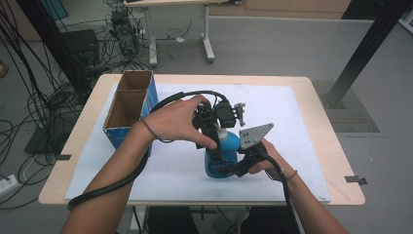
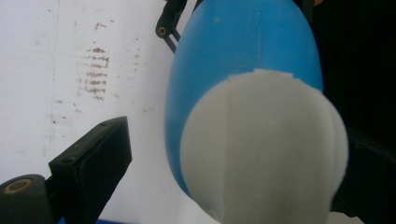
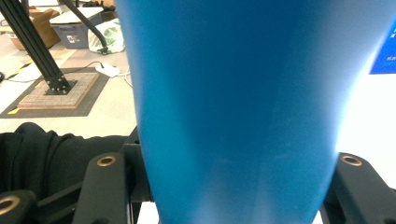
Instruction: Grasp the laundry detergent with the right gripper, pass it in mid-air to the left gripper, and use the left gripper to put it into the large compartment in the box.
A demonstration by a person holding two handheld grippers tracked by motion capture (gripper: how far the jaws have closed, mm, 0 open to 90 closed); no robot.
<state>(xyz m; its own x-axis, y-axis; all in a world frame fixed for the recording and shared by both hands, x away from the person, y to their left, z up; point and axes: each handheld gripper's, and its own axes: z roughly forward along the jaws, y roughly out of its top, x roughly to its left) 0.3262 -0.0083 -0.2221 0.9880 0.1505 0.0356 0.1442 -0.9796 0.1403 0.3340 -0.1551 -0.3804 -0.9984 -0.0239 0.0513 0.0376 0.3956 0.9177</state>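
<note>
Bottle (image 1: 221, 158) upright, white cap (image 2: 261, 149) up, right tool (image 1: 243, 163) clamping body, left tool (image 1: 209, 129) wide around cap.

Both forearms enter from the bottom of the high view. The left hand (image 1: 175, 119), at centre frame, tips the left gripper (image 1: 213, 141) downward, jaws apart around the bottle (image 1: 221, 156). The right hand (image 1: 270, 158), lower right of centre, holds the right gripper (image 1: 234, 168) level, its jaws clamped on the bottle's sides.
</note>
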